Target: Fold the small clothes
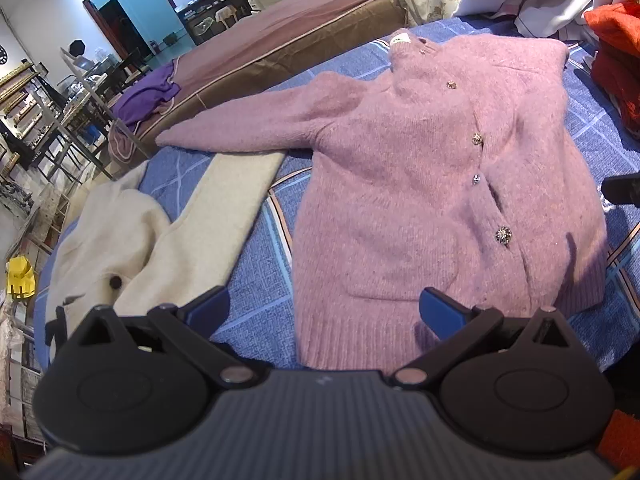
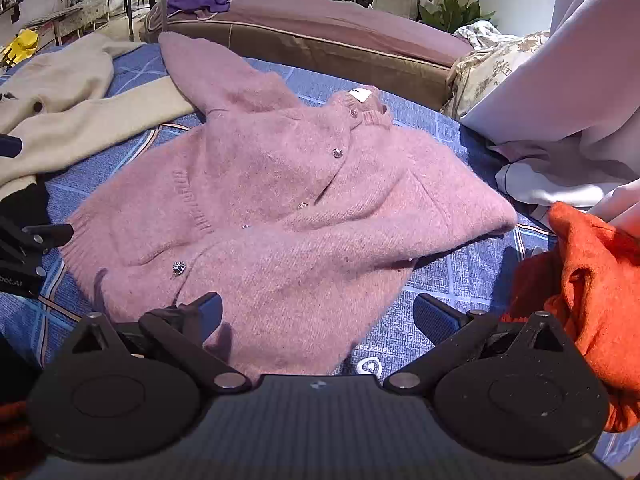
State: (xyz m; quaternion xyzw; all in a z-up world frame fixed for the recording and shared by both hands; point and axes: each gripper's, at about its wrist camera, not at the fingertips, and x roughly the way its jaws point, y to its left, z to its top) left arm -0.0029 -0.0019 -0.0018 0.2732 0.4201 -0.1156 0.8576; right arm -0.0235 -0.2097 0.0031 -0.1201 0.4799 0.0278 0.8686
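Observation:
A fuzzy lilac cardigan (image 1: 420, 184) with jewelled buttons lies face up on a blue checked cloth (image 1: 256, 280). Its one sleeve stretches out to the left; the other sleeve is folded in over the body, seen in the right wrist view (image 2: 304, 216). My left gripper (image 1: 324, 312) is open just above the cardigan's ribbed hem, holding nothing. My right gripper (image 2: 318, 314) is open over the near side of the cardigan, empty too. The left gripper's black body (image 2: 24, 256) shows at the left edge of the right wrist view.
A cream garment (image 1: 132, 240) lies left of the cardigan, its sleeve touching the lilac sleeve. Orange-red clothes (image 2: 592, 304) are heaped at the right. White fabric (image 2: 560, 112) rises at the far right. A mauve mattress (image 1: 280, 36) lies beyond the table.

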